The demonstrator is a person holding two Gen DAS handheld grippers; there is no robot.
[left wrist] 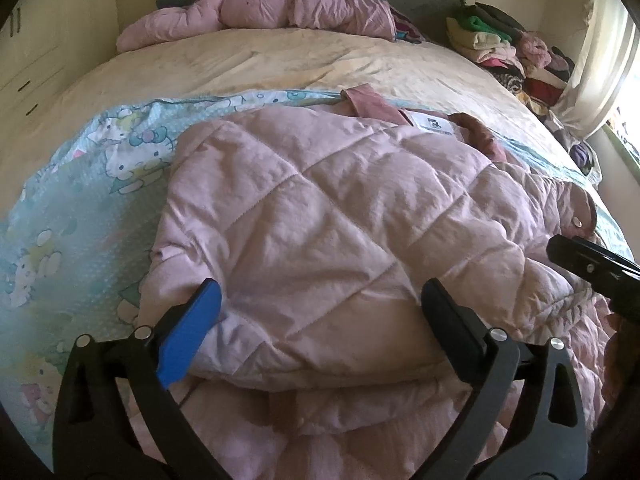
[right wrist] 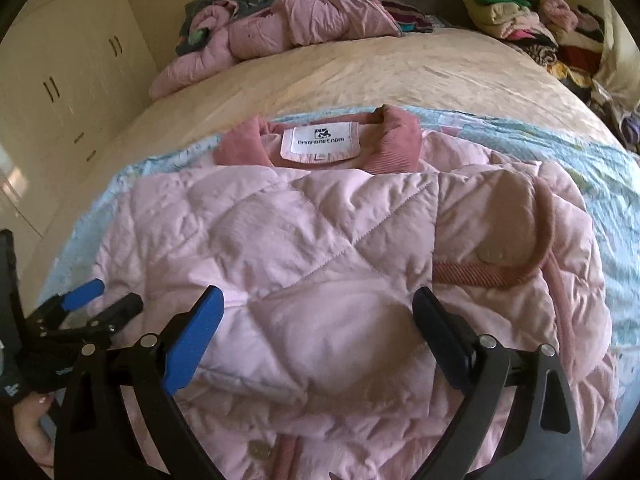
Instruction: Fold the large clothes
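Note:
A pink quilted jacket (left wrist: 320, 208) (right wrist: 320, 232) lies partly folded on a light-blue cartoon-print sheet (left wrist: 100, 184) on the bed. Its darker pink collar (right wrist: 400, 136) and white label (right wrist: 320, 140) point toward the head of the bed. My left gripper (left wrist: 320, 292) stands open over the jacket's near left part, the puffy cloth bulging between its wide jaws. My right gripper (right wrist: 318, 296) is open likewise over the near middle, left of a snap-buttoned pocket flap (right wrist: 490, 256). The left gripper (right wrist: 114, 294) also shows at the right wrist view's left edge, held by a hand (right wrist: 36, 432).
A second pink jacket (left wrist: 260, 12) (right wrist: 280, 24) lies crumpled at the head of the bed. A heap of mixed clothes (left wrist: 500, 44) (right wrist: 528, 20) sits at the far right corner. The beige bedspread (left wrist: 240, 64) stretches between. Cream wardrobes (left wrist: 32, 40) stand left, a curtain (left wrist: 600, 60) right.

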